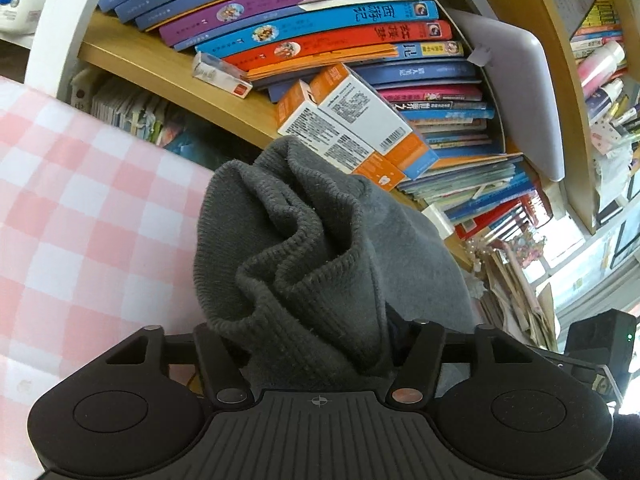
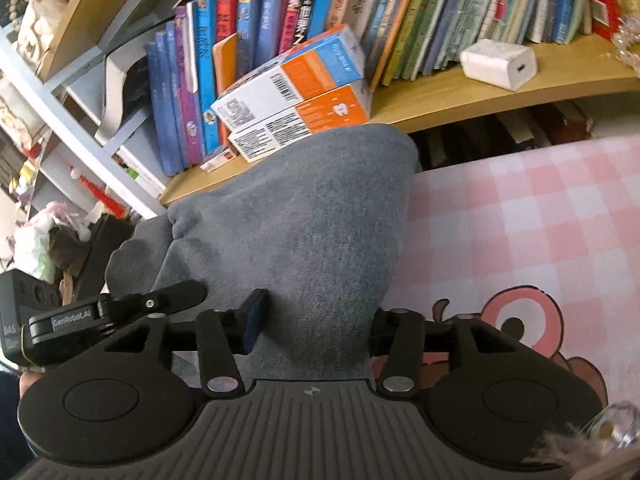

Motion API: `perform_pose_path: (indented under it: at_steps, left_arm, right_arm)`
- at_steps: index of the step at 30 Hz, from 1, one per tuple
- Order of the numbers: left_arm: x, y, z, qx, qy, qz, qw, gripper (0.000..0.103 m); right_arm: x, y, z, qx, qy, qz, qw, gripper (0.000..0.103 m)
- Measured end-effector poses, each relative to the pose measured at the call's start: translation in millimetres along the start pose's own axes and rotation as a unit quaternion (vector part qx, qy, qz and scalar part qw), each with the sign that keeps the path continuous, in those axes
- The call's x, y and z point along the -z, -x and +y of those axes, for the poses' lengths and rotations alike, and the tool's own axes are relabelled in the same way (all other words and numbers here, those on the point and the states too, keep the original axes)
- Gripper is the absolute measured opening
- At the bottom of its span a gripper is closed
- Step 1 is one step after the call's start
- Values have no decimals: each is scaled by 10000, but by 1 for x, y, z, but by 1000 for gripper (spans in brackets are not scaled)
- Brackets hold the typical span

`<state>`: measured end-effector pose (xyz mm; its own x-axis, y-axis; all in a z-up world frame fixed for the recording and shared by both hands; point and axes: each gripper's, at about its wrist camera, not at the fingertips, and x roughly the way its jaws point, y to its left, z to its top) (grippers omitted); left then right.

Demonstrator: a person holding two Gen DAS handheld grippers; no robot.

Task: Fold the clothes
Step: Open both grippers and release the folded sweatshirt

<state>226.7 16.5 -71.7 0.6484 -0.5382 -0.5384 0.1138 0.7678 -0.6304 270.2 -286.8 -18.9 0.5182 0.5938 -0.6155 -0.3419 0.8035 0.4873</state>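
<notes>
A grey garment [image 1: 304, 248] with a ribbed knit hem bunches up straight in front of my left gripper [image 1: 316, 344], which is shut on it; the cloth hides the fingertips. In the right wrist view the same grey garment [image 2: 304, 216] rises as a smooth fleece panel, and my right gripper [image 2: 316, 320] is shut on its lower edge. One dark finger pad [image 2: 256, 320] shows at the left of the cloth; the other is covered. The garment is lifted above the pink and white checked sheet [image 1: 80, 216] [image 2: 520, 232].
A wooden bookshelf [image 1: 168, 80] [image 2: 460, 96] packed with books stands close behind the garment. Orange and white boxes [image 1: 352, 128] [image 2: 296, 96] lie on its edge, with a white charger [image 2: 498, 63] to the right. The other gripper's body [image 2: 72, 320] shows at left.
</notes>
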Motion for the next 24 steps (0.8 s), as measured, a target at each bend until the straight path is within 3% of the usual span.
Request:
perform_pose_path:
  at_steps: [4, 16, 24]
  left_arm:
    - [1, 11, 2, -178, 11, -192, 9997, 77]
    - [16, 70, -8, -412, -108, -567, 9975, 81]
    - [33, 105, -38, -669, -498, -642, 9944, 82]
  right_arm:
    - [4, 5, -1, 125, -53, -73, 9999, 66]
    - [30, 45, 15, 458, -99, -311, 9984, 73]
    - [60, 82, 43, 703, -48, -456, 9965, 76]
